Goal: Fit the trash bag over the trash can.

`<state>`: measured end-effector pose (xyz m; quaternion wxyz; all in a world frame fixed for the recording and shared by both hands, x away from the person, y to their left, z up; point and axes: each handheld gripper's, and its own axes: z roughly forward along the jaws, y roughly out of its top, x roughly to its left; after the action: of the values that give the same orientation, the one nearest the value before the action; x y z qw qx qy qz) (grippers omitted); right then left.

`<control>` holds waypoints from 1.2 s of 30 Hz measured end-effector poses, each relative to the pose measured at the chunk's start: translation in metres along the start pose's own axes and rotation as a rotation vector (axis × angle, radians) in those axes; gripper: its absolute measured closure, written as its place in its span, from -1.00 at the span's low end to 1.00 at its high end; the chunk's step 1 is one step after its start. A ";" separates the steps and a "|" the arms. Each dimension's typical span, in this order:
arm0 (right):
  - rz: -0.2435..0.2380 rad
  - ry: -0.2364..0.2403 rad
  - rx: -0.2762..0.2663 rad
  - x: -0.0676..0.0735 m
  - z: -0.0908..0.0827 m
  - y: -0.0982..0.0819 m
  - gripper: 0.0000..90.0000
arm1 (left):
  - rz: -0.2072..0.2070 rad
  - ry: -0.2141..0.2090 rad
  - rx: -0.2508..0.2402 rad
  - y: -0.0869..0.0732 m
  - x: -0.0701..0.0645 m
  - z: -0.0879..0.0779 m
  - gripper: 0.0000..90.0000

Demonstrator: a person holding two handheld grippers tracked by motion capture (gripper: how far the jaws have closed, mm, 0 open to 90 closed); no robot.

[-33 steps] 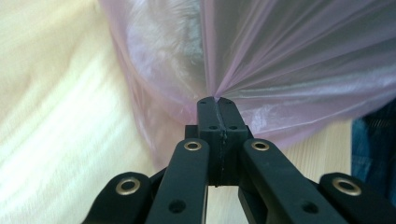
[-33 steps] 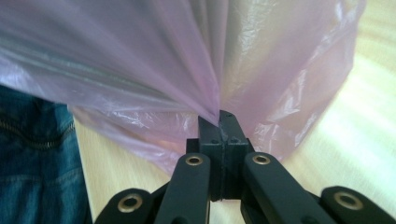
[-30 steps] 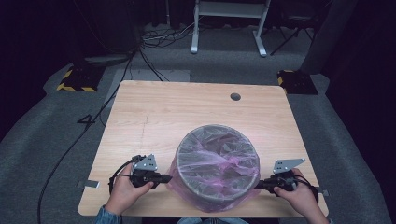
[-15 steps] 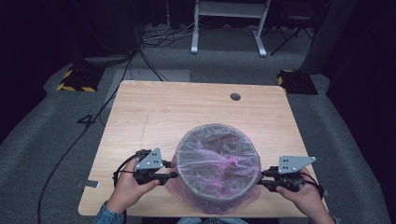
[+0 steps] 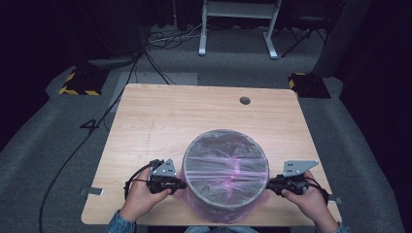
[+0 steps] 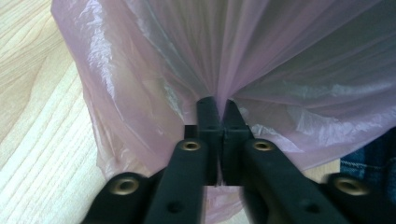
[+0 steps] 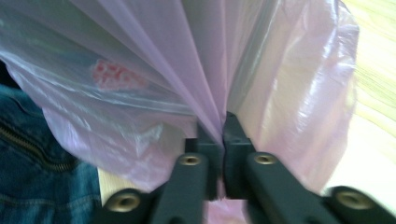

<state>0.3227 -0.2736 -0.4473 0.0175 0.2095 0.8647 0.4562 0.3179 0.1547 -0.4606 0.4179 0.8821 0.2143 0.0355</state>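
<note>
Fingertips [image 6: 215,108] of my left gripper [image 5: 180,184] and right gripper [image 5: 270,184], nearly closed, pinch the pink bag [image 5: 226,162], whose film fans out taut ahead of them, to stretch it over the bin [image 5: 226,201], both having just eased slightly apart.

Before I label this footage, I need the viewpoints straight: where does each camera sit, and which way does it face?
High view: above the person's side, looking forward and down on the table; both hands show.
Left gripper view: on the left claw, facing the pink bag.
Right gripper view: on the right claw, facing that bag too.
All share the bag.
</note>
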 end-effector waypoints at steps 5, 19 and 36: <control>-0.043 -0.069 0.021 0.000 -0.014 0.004 -0.28 | 0.001 0.030 -0.089 -0.007 0.000 -0.018 -0.24; -0.063 -0.146 -0.095 0.010 -0.068 0.056 -0.43 | -0.140 0.271 -0.062 -0.042 0.017 -0.049 -0.40; -0.153 -0.106 -0.130 0.029 -0.047 0.156 -0.45 | -0.218 0.367 -0.001 -0.067 0.033 -0.043 -0.47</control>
<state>0.3397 -0.2220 -0.2912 0.1113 0.1652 0.8447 0.4968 0.3138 0.2362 -0.4872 0.3737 0.8322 0.3811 0.1503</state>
